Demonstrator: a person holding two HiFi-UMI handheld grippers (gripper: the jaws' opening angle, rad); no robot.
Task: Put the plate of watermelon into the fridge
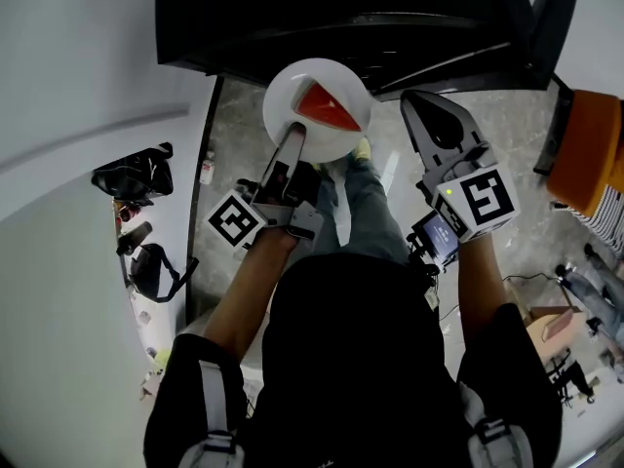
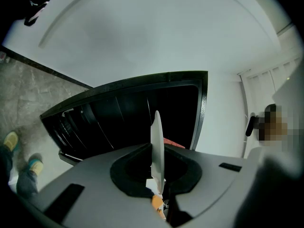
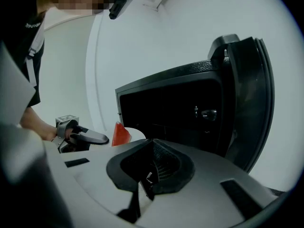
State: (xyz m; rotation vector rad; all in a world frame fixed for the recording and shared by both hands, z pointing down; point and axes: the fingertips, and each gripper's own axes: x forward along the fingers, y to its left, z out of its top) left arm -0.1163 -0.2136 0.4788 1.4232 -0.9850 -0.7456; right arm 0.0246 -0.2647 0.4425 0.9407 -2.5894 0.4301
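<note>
Clamping near rim of white plate (image 1: pixel 292 100) w/ L gripper (image 1: pixel 291 142), jaws shut tight on it, plate seen edge-on betw. them in left gripper view, red watermelon wedge (image 1: pixel 329 108) lying on plate's far half. Holding plate in mid-air just in front of black fridge (image 1: pixel 341 8), fridge door (image 3: pixel 251 94) swung open at right side, grey stone floor (image 1: pixel 234 115) below. Keeping R gripper (image 1: pixel 436 115) closed w/ nothing betw. jaws, beside plate on the right but apart from it.
</note>
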